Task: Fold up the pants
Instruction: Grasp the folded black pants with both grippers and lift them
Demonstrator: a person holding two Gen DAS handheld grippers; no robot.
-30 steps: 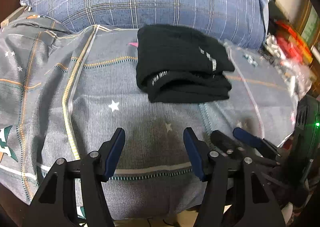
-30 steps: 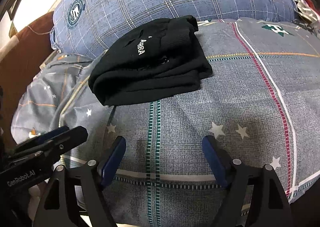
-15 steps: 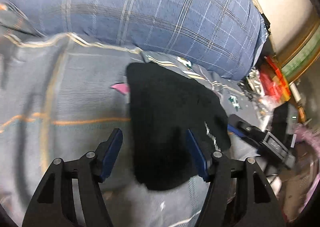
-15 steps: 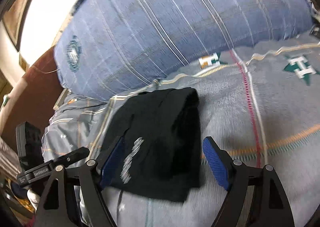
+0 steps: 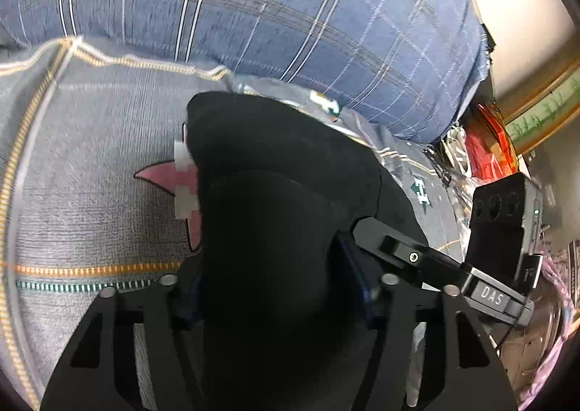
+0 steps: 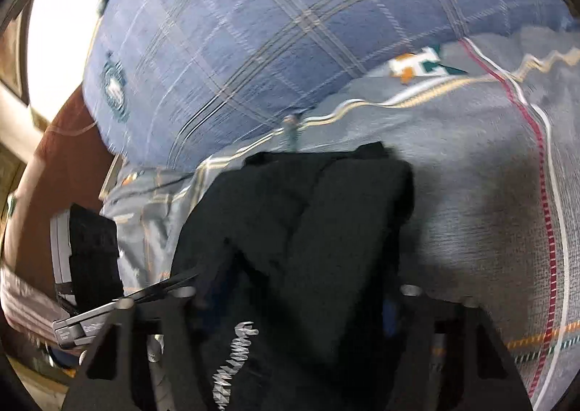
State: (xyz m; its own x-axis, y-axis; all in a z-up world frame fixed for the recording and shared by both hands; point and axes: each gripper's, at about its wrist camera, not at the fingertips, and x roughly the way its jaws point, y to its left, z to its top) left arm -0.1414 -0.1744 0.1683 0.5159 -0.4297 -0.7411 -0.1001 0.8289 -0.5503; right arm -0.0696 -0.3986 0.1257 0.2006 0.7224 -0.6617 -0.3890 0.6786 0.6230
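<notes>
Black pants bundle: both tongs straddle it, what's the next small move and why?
Probably close both tongs on the folded black pants. The left tongs and right tongs each have fingers spread on either side of the fabric, apparently not yet pinching; motion blur hides contact.

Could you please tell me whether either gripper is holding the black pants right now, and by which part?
It cannot be told. The folded black pants lie between the fingers of both the left gripper and the right gripper, hiding the pads, so no clamp shows.

pants [image 5: 275, 215] | black, folded bundle | white lettering on one side | lying on bed
</notes>
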